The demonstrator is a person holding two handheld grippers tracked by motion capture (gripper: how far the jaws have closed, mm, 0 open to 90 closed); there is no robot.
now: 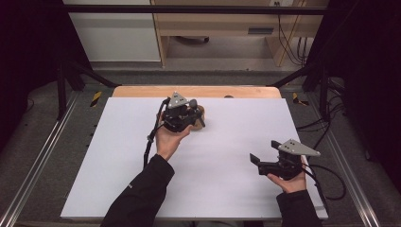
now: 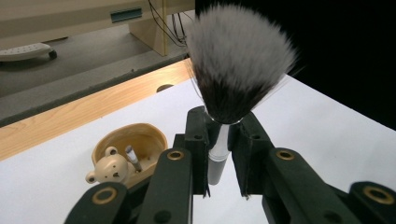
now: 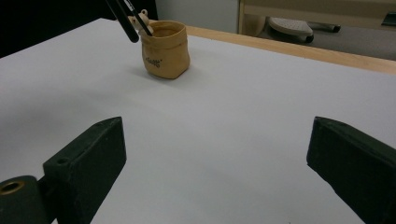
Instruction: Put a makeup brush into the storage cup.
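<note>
My left gripper (image 1: 183, 115) (image 2: 224, 128) is shut on the pale handle of a makeup brush (image 2: 238, 60) with a fluffy head, dark at the base and white at the tips. The brush stands upright between the pads. Just beside and below it sits a small tan cup (image 2: 140, 137) (image 1: 199, 115) (image 3: 166, 51) with a bear figure (image 2: 109, 168) on its rim and a slim stick (image 2: 132, 156) inside. In the right gripper view, two dark slim handles (image 3: 128, 21) slant by the cup's rim. My right gripper (image 1: 258, 164) (image 3: 215, 144) rests near the front right, open and holding nothing.
A white board (image 1: 213, 179) covers a wooden table (image 1: 198, 91). Black frame posts (image 1: 61, 80) stand at both sides, and cables (image 1: 331, 184) trail off the right edge. Cabinets (image 1: 113, 33) stand on the floor beyond the table.
</note>
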